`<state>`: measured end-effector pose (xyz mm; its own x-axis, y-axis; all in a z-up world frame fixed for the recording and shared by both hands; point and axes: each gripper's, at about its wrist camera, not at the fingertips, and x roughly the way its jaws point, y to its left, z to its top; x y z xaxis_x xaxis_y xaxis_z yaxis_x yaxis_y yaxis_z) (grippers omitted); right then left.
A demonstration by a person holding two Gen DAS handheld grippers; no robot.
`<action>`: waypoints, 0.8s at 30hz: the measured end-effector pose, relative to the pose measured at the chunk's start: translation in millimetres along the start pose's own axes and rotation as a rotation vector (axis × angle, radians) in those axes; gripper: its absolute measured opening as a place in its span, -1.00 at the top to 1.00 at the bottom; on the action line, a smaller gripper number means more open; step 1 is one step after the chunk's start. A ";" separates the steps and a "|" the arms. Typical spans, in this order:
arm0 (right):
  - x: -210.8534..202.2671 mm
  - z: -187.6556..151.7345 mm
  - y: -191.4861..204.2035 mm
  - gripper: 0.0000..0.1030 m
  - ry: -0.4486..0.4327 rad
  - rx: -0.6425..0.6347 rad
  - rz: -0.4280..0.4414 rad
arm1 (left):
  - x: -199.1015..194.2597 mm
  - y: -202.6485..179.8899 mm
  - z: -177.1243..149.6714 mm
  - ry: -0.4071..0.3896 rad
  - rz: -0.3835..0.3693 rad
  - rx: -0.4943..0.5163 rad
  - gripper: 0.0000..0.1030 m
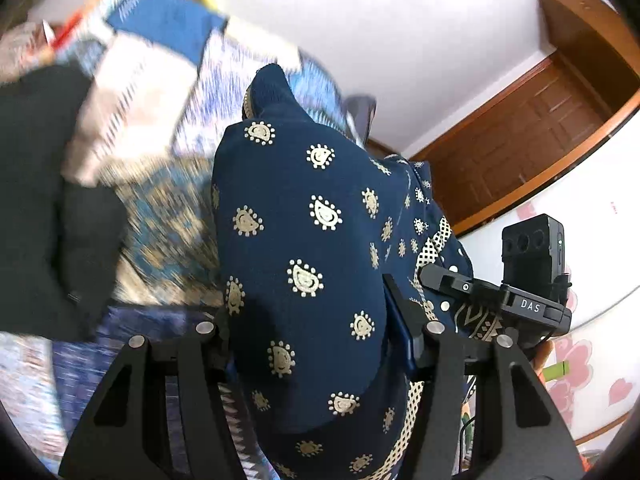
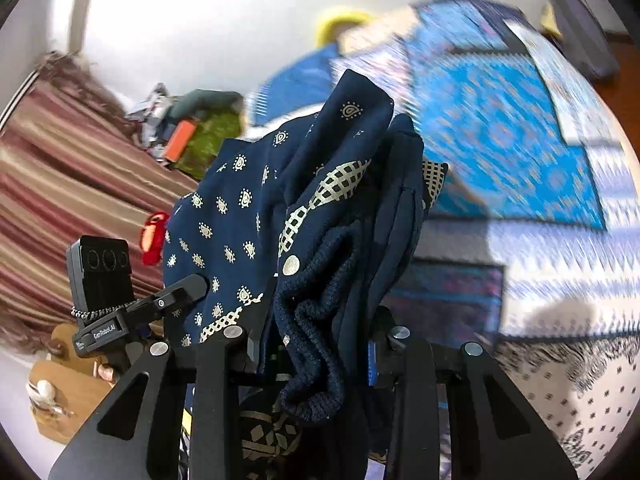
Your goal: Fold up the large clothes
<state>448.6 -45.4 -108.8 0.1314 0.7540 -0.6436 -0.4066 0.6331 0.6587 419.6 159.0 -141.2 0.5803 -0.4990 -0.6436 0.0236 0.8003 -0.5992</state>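
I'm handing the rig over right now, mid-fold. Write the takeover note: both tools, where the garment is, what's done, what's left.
Left tool: shut on a bunch of the navy garment, which drapes over its fingers.
Right tool: shut on another bunch of the same garment, ribbed cuff hanging between the fingers.
Garment: held up between both tools, above the blue patterned bedspread.
Done: picked up at two points.
Left: no fold visible yet; spread it flat, fold, set down.

Your navy garment with cream paisley motifs, checkered trim and ribbed cuff hangs bunched, lifted above the patterned bedspread.
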 end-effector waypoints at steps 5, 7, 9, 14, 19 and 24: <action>12.3 15.9 55.3 0.40 -0.045 -0.073 0.042 | -76.6 8.4 22.3 -0.090 0.027 0.055 -0.11; 28.1 23.5 78.2 0.41 -0.055 -0.092 0.058 | -100.8 19.7 35.8 -0.110 0.041 0.064 -0.11; 42.7 28.4 93.4 0.41 -0.056 -0.103 0.071 | -124.0 34.3 43.3 -0.124 0.054 0.069 -0.11; 93.4 37.4 128.2 0.41 -0.039 -0.135 0.098 | -164.7 80.4 60.8 -0.151 0.110 0.063 -0.11; 152.0 40.2 148.1 0.41 0.004 -0.135 0.119 | -182.7 141.2 78.7 -0.152 0.185 0.025 -0.11; 223.6 36.7 147.8 0.41 0.092 -0.106 0.091 | -172.1 209.7 80.4 -0.107 0.239 -0.056 -0.15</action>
<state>451.1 223.3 -141.1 0.0082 0.7850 -0.6195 -0.5068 0.5373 0.6741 390.1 439.5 -117.8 0.6465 -0.2578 -0.7180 -0.1676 0.8702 -0.4633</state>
